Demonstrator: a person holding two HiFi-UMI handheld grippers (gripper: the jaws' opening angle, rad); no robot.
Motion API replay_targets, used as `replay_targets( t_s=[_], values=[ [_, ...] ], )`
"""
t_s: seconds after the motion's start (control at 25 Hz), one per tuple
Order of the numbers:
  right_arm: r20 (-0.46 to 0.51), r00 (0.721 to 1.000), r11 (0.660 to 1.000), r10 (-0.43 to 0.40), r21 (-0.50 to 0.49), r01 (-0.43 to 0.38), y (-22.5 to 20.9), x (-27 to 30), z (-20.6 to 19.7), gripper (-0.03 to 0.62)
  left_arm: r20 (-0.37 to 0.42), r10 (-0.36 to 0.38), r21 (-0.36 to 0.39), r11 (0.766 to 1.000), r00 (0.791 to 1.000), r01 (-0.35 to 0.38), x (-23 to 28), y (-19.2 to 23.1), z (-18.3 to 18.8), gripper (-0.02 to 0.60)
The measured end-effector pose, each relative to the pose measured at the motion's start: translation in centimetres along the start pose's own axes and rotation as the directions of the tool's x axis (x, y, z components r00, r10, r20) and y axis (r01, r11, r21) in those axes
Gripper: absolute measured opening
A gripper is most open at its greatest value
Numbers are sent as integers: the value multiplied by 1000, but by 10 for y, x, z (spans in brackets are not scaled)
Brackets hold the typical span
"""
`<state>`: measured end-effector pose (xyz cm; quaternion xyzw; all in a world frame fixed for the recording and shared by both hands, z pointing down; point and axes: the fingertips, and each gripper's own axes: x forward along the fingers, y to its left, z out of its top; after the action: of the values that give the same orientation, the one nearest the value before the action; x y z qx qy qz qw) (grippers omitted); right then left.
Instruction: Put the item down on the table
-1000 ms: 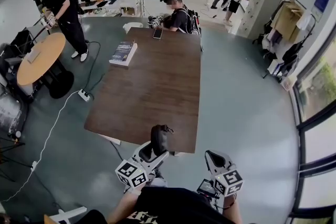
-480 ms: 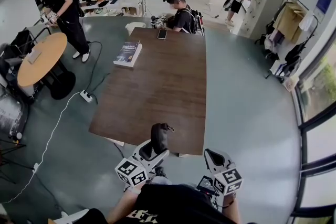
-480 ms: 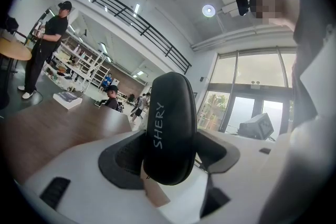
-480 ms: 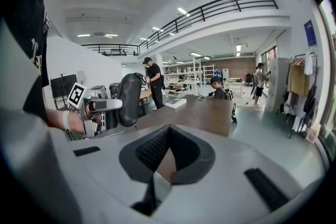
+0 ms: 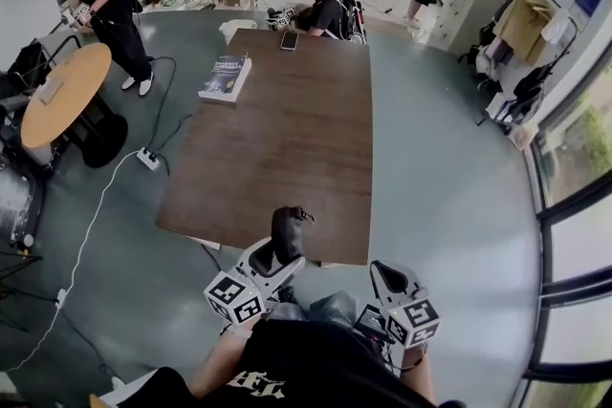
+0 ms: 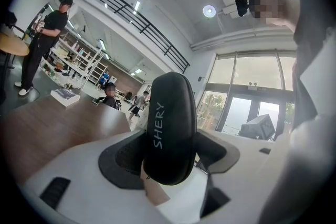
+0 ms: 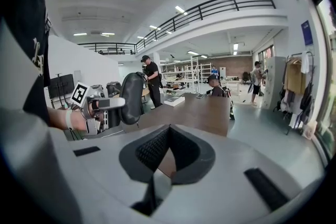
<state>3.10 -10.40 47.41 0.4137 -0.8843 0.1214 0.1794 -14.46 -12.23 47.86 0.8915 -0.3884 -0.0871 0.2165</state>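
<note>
A black oval zip case (image 5: 287, 234) printed "SHERY" (image 6: 170, 128) stands upright between the jaws of my left gripper (image 5: 283, 255), which is shut on it. In the head view the case hangs over the near edge of the long brown table (image 5: 287, 129). The right gripper view shows the case (image 7: 132, 98) held above the table's near end (image 7: 194, 110), clear of the top. My right gripper (image 5: 384, 276) is lower and to the right, off the table's near edge. Its jaws (image 7: 167, 150) are shut together with nothing between them.
A book (image 5: 227, 76) lies at the table's far left edge and a phone (image 5: 289, 40) at the far end, where a seated person (image 5: 325, 14) is. A round wooden table (image 5: 65, 96), cables and a power strip (image 5: 147, 159) are on the left. Other people stand farther off.
The head view has shifted a little forward, so the table looks nearer. The case stays held in the left gripper over the near edge. The right gripper has barely moved.
</note>
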Motion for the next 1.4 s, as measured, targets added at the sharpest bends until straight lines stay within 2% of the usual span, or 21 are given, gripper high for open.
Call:
replay_targets(
  t_s=[0.24, 0.64, 1.12, 1.4],
  values=[
    [-12, 1000, 1000, -3, 5, 3, -3, -1, -5, -14, -11, -3, -9, 1000, 1000, 3, 2, -3, -7, 302],
    [-12, 999, 999, 42, -31, -43, -11, 14, 3, -14, -5, 66, -16, 998, 998, -66, 1, 9, -8, 302],
    [-19, 999, 999, 44, -3, -44, -24, 19, -9, -14, -7, 91, -34, 995, 996, -91, 13, 18, -15, 302],
    [-26, 999, 999, 32, 7, -32, -33, 31, -9, -14, -26, 118, -12, 993, 993, -118, 16, 25, -17, 302]
  ],
)
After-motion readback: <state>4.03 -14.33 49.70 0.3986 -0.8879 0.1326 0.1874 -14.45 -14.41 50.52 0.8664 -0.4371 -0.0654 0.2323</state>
